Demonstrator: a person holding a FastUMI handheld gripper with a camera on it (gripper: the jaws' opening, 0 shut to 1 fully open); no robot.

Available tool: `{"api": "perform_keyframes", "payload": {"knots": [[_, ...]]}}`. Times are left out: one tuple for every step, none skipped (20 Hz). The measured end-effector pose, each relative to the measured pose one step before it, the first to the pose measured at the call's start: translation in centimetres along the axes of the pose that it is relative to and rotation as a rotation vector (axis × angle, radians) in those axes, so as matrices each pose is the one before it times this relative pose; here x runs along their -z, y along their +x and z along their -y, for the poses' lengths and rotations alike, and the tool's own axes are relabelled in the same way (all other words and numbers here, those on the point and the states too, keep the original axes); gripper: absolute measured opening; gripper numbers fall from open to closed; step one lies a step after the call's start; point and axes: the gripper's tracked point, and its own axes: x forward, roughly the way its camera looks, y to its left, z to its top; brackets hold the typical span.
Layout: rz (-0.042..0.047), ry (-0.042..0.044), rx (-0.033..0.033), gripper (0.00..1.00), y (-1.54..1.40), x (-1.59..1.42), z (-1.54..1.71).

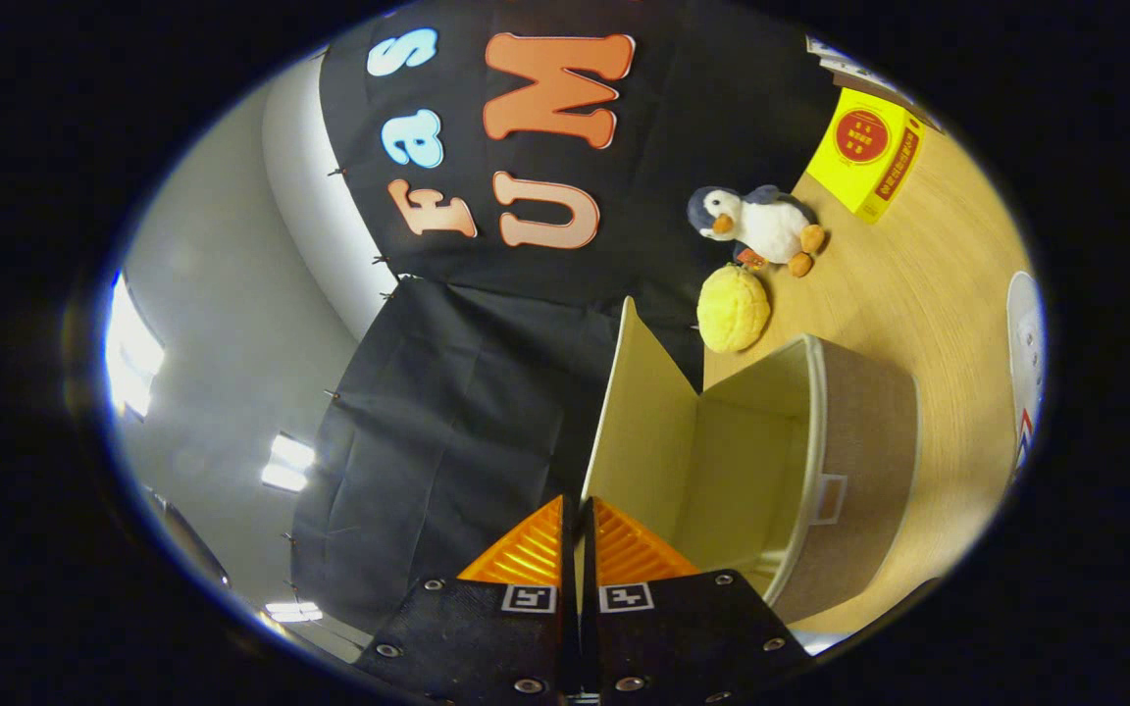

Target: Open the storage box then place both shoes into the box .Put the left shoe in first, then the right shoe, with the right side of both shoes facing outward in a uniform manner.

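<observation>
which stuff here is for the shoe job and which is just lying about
For the job:
- storage box, open
- its lid, pinched edge-on in the shut claw
- white shoe, on the table beyond the box

Just lying about:
- penguin toy
- round yellow ball
- yellow carton
</observation>
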Motion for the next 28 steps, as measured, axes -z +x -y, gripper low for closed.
{"api": "perform_keyframes", "payload": {"knots": [[-0.00022, -0.01701, 0.00662, 0.02, 1.034, 0.12, -0.949], [-0.00342, -0.02122, 0.00352, 0.02, 1.139, 0.176, -1.005], [-0.00104, -0.02056, 0.00286, 0.02, 1.207, 0.211, -1.037], [-0.00353, -0.0188, 0.00613, 0.03, 1.335, 0.341, -0.852], [-0.0057, -0.01648, 0.00695, 0.03, 1.289, 0.502, -0.67], [-0.00978, -0.01782, 0.00674, 0.02, 1.435, 0.54, -0.75], [-0.01248, -0.01391, 0.00573, 0.03, 1.339, 0.831, -0.552], [-0.02043, -0.00347, -0.00607, 0.03, 1.478, 0.753, -0.781], [-0.03035, -0.00263, -0.00877, 0.03, 1.562, 1.228, -0.812], [-0.01916, -0.0128, 0.00671, 0.02, 1.38, 0.809, -0.431], [-0.0074, -0.02072, 0.02425, 0.03, 1.245, 0.472, 0.015], [-0.01028, -0.02355, 0.01304, 0.03, 1.244, 0.423, -0.338], [-0.00951, -0.02612, 0.02037, 0.05, 1.069, 0.623, -0.146], [-0.01114, -0.02659, 0.01987, 0.19, 1.297, 0.637, -0.138], [-0.00505, -0.02941, 0.02249, 0.33, 0.332, 0.52, 0.295], [0.00392, -0.03005, 0.02752, 0.54, 0.485, 0.246, 0.401], [0.00411, -0.02926, 0.03187, 0.75, -0.068, 0.285, 0.576], [0.00413, -0.02477, 0.03242, 0.92, -0.012, 0.249, 0.729], [0.00911, -0.01674, 0.02951, 0.96, -0.404, -0.293, 0.68], [0.01662, -0.01552, 0.03306, 0.97, -0.396, -0.35, 0.915], [0.02139, -0.0174, 0.03332, 0.98, -0.484, -0.507, 0.946], [0.02274, -0.01676, 0.03893, 0.98, -0.74, -0.591, 1.256], [0.02331, -0.01581, 0.03853, 0.97, -0.866, -0.465, 1.279], [0.02219, -0.01683, 0.03988, 0.97, -0.868, -0.592, 1.492], [0.02263, -0.01847, 0.0421, 0.97, -0.92, -0.381, 1.529], [0.02191, -0.02053, 0.04502, 0.97, -1.034, -0.348, 1.816], [0.01969, -0.02078, 0.04538, 0.97, -0.988, -0.45, 1.653], [0.01487, -0.01614, 0.04282, 0.98, -0.885, -0.323, 1.861]]}}
